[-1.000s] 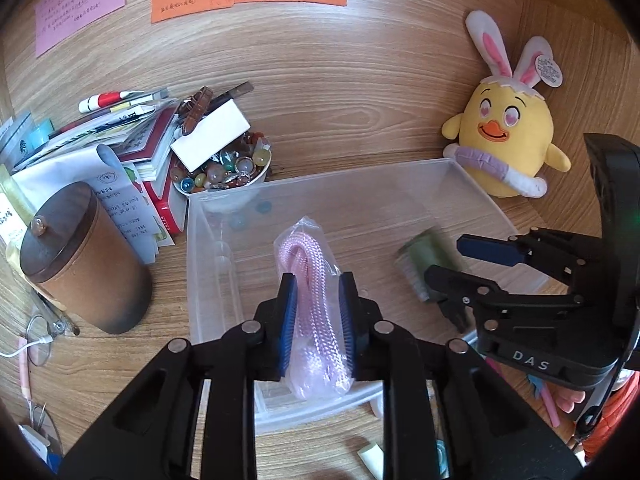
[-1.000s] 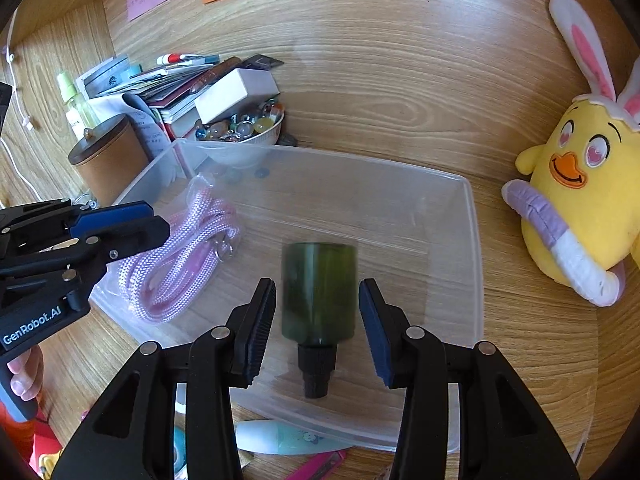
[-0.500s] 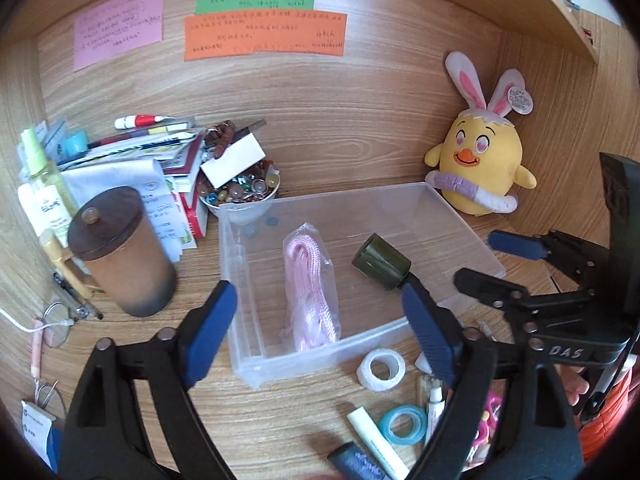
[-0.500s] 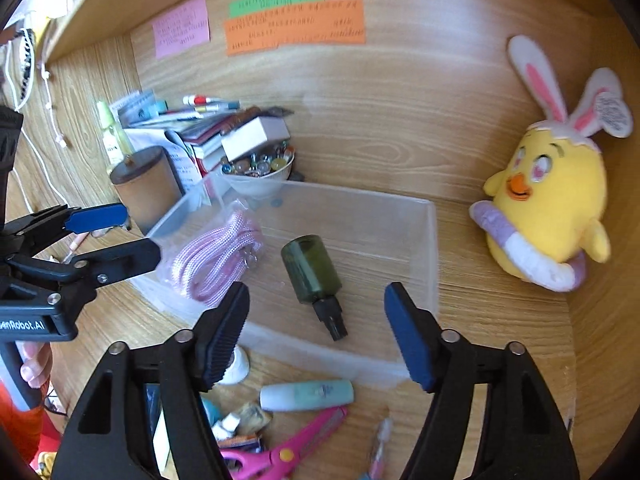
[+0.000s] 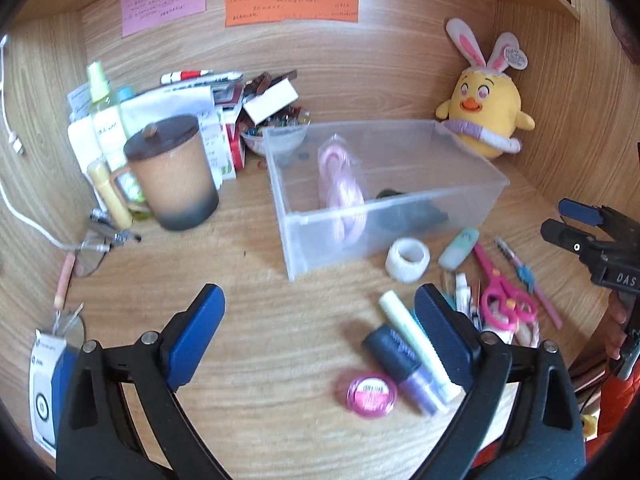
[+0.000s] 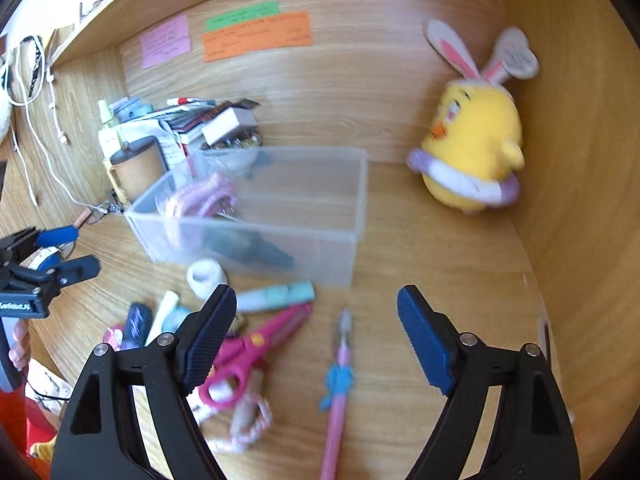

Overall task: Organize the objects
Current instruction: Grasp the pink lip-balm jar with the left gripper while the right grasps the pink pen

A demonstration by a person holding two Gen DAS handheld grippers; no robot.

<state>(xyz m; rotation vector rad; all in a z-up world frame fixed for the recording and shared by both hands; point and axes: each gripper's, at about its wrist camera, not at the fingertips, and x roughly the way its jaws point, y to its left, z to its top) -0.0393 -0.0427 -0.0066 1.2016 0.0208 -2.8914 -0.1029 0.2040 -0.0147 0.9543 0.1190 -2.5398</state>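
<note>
Left jaws: spread wide, empty; left gripper (image 5: 318,330) above bare wood-grain tabletop (image 5: 280,344), beside a dark blue tube (image 5: 390,350) and a round pink-lidded pot (image 5: 372,393).
Right jaws: also wide apart, holding nothing; right gripper (image 6: 316,338) over a slim pink pen with a blue bow (image 6: 338,384).
Loose clutter: pink plastic-handled scissors (image 6: 248,350), pale mint rounded tube (image 6: 276,296), white tape roll (image 5: 408,260), all lying outside the bin, near its front wall.
Bin: clear, rigid, thin-walled rectangular plastic bin (image 5: 460,196), already holding a bagged coil of braided pink rope (image 5: 342,184) and a dark green bottle (image 5: 412,212), blurred through the wall.
Surroundings: matte brown lidded mug (image 5: 172,172) left of the bin; soft yellow plush chick with bunny ears (image 5: 482,112) at its far right corner.
Risk, pen: thin, smooth, round, likely to roll or pivot out of a pinch.
Risk, pile: crowded items likely to be nudged or doubly grabbed.
Risk, bin: light shell, probably slides if bumped.
Risk, tape roll: could wheel away if nudged on edge.
</note>
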